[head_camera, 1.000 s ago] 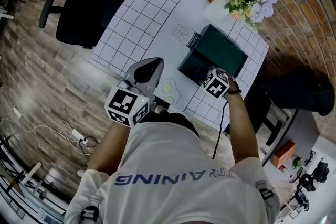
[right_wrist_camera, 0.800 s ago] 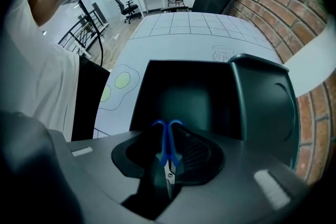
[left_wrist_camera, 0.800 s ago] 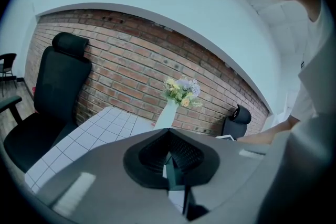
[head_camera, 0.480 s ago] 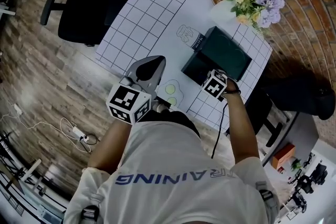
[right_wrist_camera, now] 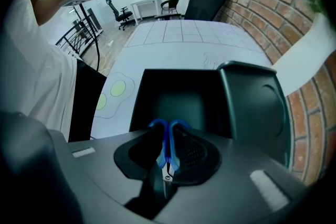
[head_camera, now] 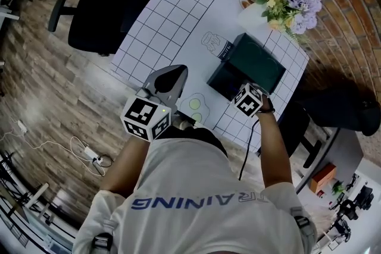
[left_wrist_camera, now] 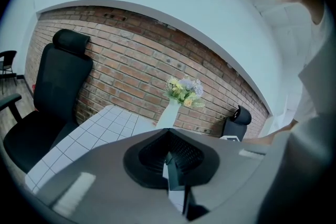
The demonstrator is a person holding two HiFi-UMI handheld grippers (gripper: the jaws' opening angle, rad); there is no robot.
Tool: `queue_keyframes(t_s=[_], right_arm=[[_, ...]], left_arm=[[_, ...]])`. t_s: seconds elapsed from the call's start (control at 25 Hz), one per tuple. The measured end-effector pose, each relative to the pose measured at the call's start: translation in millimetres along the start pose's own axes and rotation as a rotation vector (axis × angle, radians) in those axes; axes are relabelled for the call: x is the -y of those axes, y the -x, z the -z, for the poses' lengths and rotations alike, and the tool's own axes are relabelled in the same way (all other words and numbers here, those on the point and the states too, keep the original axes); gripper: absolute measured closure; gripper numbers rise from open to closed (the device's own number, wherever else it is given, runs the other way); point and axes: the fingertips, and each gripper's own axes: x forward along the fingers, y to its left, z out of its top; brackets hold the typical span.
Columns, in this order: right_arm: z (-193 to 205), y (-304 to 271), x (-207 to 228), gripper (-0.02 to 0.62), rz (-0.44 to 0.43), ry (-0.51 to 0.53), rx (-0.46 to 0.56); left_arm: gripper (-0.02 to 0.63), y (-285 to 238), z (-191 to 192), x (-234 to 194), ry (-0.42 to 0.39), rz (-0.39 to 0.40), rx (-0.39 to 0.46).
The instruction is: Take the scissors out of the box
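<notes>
Right fingers have drawn in from a wider spread since a second ago; both hands otherwise sit about where they were, the head camera drifted a bit.

Right gripper [right_wrist_camera: 167, 136] points steeply down into the box [right_wrist_camera: 181, 94], at the box's near edge in the head view. Its fingers are closing, with the scissors [right_wrist_camera: 167, 162] between them. Pads look right against the blue handles, no gap visible either side. Handle loops point away from the camera toward the box floor, blades and pivot toward the camera. Scissors are inside the box, not lifted as far as I can judge.

Lid [right_wrist_camera: 252, 107] stands open on the far side of the box.

Left gripper [head_camera: 169, 75] hangs left of the box near the table [head_camera: 172, 15] edge. Fingers pressed together, nothing in them, not involved.

Progress, my read:
- Done: box is open, right gripper reached in and lined up on the scissors.
- In hand: grasp is finishing.
- Left: firm up the pinch, lift the scissors straight up clear of the box walls, then set them on the table beside the box.

Roughly halfway.
</notes>
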Motion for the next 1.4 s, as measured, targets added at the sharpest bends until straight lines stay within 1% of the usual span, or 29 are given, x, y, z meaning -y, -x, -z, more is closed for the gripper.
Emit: queue_keyframes(t_s=[0.2,0.4,0.48,0.6,0.72,0.8,0.88,1.0,1.12,1.28,1.4], right_arm=[[-24.3,45.3,5.3,0.506,0.128,-0.089,0.179],[-40.6,100.5,11.4,0.505,0.236,-0.180,0.363],[-49.5,129.6,19.0,0.505,0.289,-0.228,0.458],[-59.8,182.0,34.1,0.506,0.395,-0.348,0.640],[-60.4,235.8,46.0,0.505,0.493,-0.484,0.822],[-59.0,267.7,50.8,0.505,0.556,-0.544,0.914],[-56.3,296.9,52.9,0.505,0.613,-0.581,0.989],[-47.7,340.3,50.5,0.504,0.687,-0.617,1.082],[-36.2,379.8,47.7,0.504,0.774,-0.652,1.152],[-25.7,408.1,45.4,0.505,0.859,-0.674,1.182],[-23.6,412.9,43.0,0.505,0.877,-0.676,1.191]], left_arm=[[0.603,-3.0,-3.5,10.7,-0.006,0.035,-0.003],[0.602,-8.4,-15.7,31.1,-0.062,0.087,-0.001],[0.601,-10.8,-25.3,38.4,-0.083,0.107,0.012],[0.602,-15.5,-40.4,51.1,-0.119,0.147,0.031],[0.601,-20.8,-57.1,66.7,-0.165,0.188,0.052],[0.602,-23.1,-71.3,76.3,-0.191,0.214,0.077],[0.602,-23.4,-86.4,85.4,-0.211,0.237,0.108],[0.603,-21.3,-107.3,100.4,-0.235,0.269,0.156],[0.601,-20.5,-125.3,113.0,-0.258,0.304,0.191],[0.603,-19.1,-139.0,121.2,-0.271,0.330,0.219],[0.603,-19.2,-142.8,123.5,-0.273,0.342,0.228]])
